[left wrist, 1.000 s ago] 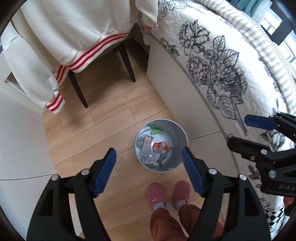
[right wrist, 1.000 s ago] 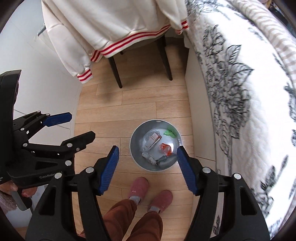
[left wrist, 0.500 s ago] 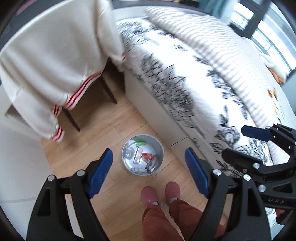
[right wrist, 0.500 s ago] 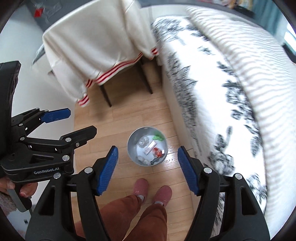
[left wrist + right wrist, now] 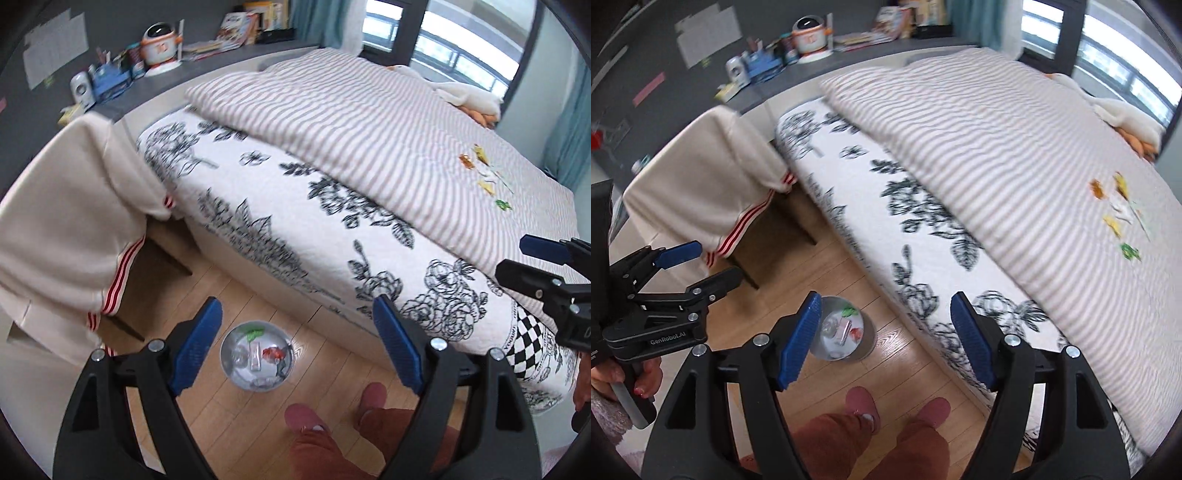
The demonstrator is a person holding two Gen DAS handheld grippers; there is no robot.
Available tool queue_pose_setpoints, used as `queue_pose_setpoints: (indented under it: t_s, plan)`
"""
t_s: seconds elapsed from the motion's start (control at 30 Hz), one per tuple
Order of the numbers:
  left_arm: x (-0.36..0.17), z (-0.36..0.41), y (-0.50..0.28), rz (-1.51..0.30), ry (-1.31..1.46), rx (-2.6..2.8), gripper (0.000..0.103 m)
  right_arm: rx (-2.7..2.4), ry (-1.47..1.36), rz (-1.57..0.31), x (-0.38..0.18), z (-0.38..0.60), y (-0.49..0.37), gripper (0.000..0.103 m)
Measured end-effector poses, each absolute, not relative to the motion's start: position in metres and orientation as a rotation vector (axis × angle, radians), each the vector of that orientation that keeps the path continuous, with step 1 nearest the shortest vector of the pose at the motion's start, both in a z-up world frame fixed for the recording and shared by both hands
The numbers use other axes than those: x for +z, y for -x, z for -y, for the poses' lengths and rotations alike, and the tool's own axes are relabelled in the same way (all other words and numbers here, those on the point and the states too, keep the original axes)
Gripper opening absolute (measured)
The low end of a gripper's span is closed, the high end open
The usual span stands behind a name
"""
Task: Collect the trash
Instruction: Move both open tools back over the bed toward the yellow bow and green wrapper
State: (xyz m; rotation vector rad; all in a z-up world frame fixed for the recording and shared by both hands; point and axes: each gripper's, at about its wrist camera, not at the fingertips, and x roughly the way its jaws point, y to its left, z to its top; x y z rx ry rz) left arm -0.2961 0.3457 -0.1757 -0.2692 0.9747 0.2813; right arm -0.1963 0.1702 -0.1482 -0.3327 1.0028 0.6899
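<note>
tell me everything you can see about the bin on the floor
The bin is a small round grey pail, metal by its sheen, standing upright and open on the wood floor beside the bed, near the person's slippers. Inside lie scraps: a green piece at the far rim, a red-orange one, a pale flat wrapper and some clear crumpled bits. Nothing touches it but the floor.

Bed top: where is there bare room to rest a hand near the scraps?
The striped duvet lies bare between the scraps and the floral sheet. Crowded: around the scraps, and toward the plush toy by the window.
</note>
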Motion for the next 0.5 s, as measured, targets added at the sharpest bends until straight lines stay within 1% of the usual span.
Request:
queue_pose_setpoints:
  t_s: [0.23,0.5]
  plan:
    - [-0.148,-0.301,0.259,-0.933,0.201,0.161,0.084,0.522,0.251,-0.959,-0.126,-0.102,0.177,0.069]
    - [-0.13,-0.231,0.211,-0.907,0.134,0.04,0.084,0.388,0.156,-0.934,-0.111,-0.014,0.148,0.069]
